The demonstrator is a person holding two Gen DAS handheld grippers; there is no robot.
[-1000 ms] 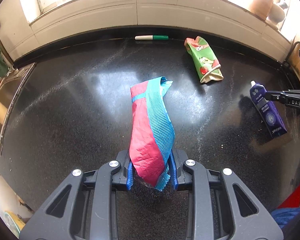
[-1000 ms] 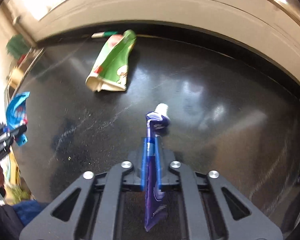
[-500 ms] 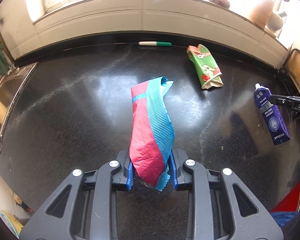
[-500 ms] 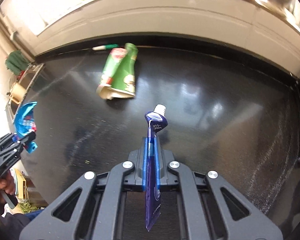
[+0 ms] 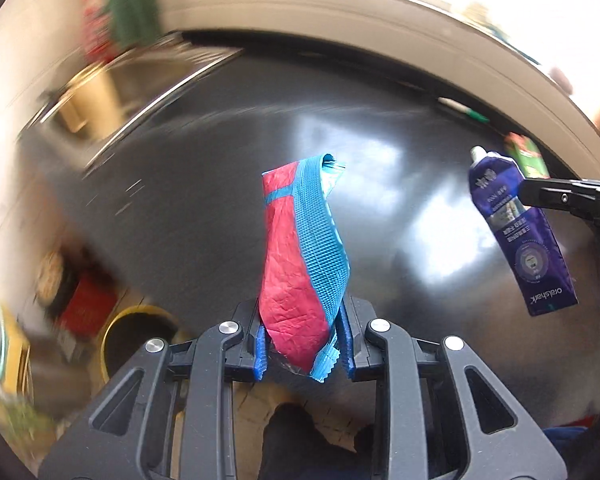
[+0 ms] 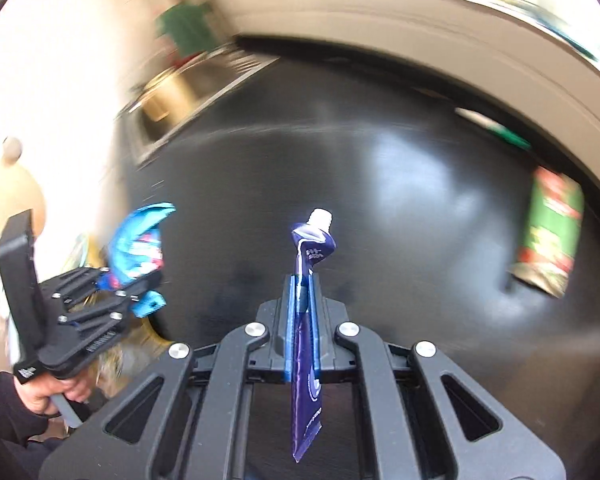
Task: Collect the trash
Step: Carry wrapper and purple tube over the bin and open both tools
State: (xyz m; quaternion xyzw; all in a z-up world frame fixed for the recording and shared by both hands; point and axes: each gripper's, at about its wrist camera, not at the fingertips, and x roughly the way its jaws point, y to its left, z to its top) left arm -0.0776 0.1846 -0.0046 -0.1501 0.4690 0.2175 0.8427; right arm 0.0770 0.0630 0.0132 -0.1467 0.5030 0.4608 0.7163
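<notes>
My left gripper [image 5: 303, 350] is shut on a red and blue snack wrapper [image 5: 302, 258], held upright above the black counter's left front edge. It also shows at the left of the right wrist view [image 6: 138, 248]. My right gripper [image 6: 302, 320] is shut on a purple toothpaste tube [image 6: 309, 308] with a white cap, held off the counter. The tube also shows at the right of the left wrist view [image 5: 518, 228]. A green and red crumpled carton [image 6: 550, 236] lies on the counter at the right. A yellow-rimmed bin [image 5: 136, 340] stands on the floor below the counter edge.
A steel sink [image 5: 100, 96] is set into the counter at the far left. A white and green marker [image 5: 462, 109] lies by the back wall. A red box [image 5: 86, 306] and other clutter sit on the floor at the left. The views are motion-blurred.
Both grippers have swung left with their loads, away from the counter's middle toward its left front edge. The sink, floor and yellow bin have come into view.
</notes>
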